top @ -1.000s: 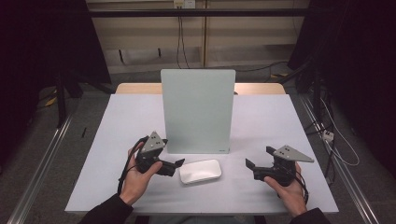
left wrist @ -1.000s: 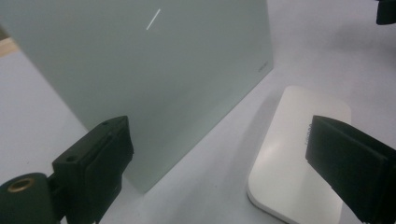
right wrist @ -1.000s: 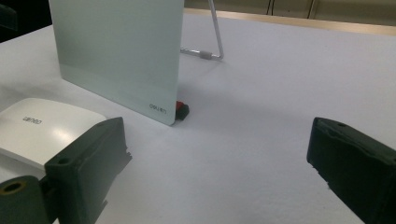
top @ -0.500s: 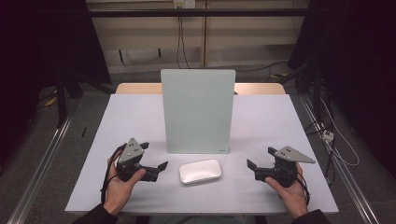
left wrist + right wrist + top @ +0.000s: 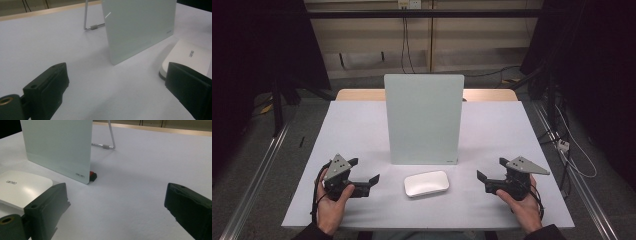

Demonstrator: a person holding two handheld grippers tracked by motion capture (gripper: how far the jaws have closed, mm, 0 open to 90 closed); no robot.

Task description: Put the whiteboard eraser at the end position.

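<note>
Now both my claws, left claw and right claw, are spread wide with nothing inside; I should go slowly toward the white pad

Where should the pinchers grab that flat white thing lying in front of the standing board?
Probably across its two long edges, coming down from above. The white pad lies flat on the table with rounded, low sides, so a side approach would likely slip. The left gripper and right gripper are both open beside it.
</note>
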